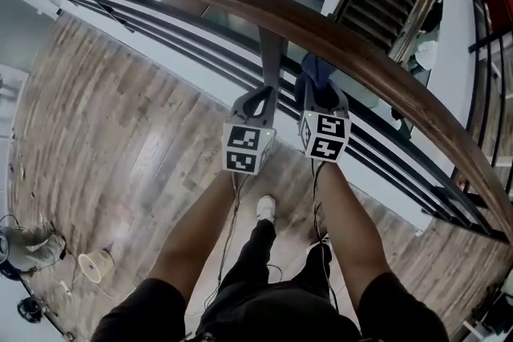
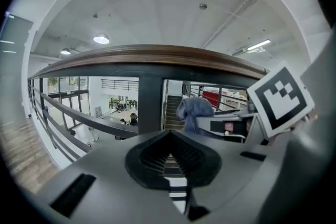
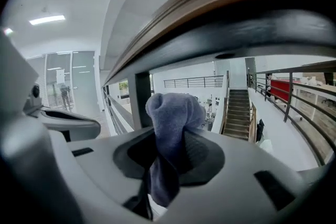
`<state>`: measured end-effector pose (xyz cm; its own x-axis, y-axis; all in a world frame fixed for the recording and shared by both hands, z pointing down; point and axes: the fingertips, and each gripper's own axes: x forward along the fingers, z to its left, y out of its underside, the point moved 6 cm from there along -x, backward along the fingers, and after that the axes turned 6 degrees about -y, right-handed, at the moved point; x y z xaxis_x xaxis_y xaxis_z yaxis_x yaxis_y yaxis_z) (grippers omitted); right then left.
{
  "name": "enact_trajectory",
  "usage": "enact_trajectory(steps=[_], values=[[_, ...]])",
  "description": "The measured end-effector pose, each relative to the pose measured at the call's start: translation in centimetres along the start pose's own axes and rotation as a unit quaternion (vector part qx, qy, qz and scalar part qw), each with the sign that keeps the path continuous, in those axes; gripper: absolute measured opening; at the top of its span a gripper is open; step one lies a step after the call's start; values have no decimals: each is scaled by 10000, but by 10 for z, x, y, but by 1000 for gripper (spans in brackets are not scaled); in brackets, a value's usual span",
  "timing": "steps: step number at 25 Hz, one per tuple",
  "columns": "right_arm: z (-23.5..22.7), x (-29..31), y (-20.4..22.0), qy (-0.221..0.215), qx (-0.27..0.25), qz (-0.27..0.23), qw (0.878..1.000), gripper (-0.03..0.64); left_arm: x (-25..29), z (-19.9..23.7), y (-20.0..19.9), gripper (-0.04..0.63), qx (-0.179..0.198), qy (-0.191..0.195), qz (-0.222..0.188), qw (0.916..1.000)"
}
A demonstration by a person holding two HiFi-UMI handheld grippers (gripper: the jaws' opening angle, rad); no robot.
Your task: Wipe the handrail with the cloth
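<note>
While my right gripper (image 3: 169,140) clamps the blue cloth (image 3: 175,112), its bunched end pokes toward 12 o'clock | left gripper (image 2: 169,136) at its 9 o'clock, jaws together, nothing between | wooden handrail (image 1: 337,40) arcs across at 12 o'clock, cloth just below it

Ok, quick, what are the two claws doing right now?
Left claw: shut, empty.
Right claw: shut on the blue cloth.
</note>
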<state>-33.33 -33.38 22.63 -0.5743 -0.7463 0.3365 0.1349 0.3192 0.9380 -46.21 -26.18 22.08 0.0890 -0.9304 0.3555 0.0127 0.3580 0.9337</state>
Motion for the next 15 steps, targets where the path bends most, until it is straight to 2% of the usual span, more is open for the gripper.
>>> enact_trajectory(steps=[6, 11, 15], values=[[24, 64, 6, 45, -25, 581, 9983, 109, 22, 54, 8, -2, -91, -222, 53, 9997], [27, 82, 12, 304, -24, 874, 9957, 109, 25, 67, 12, -2, -258, -117, 141, 9995], [31, 83, 12, 293, 101, 995, 9946, 107, 15, 67, 7, -2, -324, -89, 74, 9994]])
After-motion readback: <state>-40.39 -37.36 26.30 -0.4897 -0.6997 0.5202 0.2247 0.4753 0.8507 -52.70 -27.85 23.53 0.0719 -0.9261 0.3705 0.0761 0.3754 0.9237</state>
